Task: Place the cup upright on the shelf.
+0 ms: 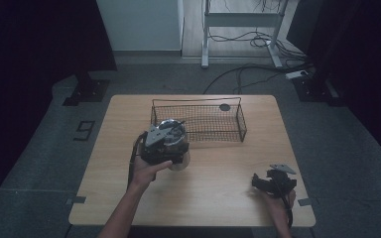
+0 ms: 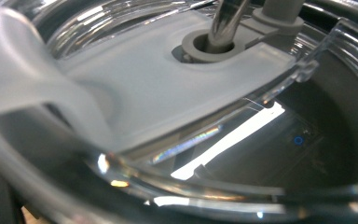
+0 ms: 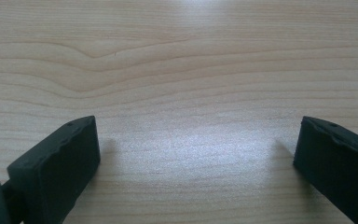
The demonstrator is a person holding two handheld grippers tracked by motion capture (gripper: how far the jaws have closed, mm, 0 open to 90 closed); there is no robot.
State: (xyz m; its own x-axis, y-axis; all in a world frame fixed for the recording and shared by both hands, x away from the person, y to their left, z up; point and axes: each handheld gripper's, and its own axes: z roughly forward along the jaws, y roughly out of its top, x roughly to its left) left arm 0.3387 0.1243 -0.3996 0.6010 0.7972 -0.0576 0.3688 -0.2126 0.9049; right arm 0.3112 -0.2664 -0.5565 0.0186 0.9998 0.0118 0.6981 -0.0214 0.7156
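- Your left gripper [image 1: 167,144] sits near the middle of the table [image 1: 218,198], just in front of the wire basket [image 1: 198,119], with your left hand [image 1: 146,171] behind it
- In the high view a round, clear, shiny thing, which looks like a lidded cup [image 1: 171,126], shows at that gripper's front and under it, right beside the near left corner of the basket
- The left gripper view is pressed up against the cup: a clear ribbed rim [image 2: 242,186], a frosted white lid [image 2: 168,88] with a grey ringed hole [image 2: 209,49], and a metal straw [image 2: 228,21] standing in that hole
- You cannot tell from these pictures whether the left jaws are clamped on the cup or only beside it
- Your right gripper [image 1: 273,182] rests low at the near right part of the table, well apart from the cup and basket
- Its jaws stand wide apart over bare wood, grasping nothing
- A small dark round disc [image 1: 224,107] lies at the basket's far right end
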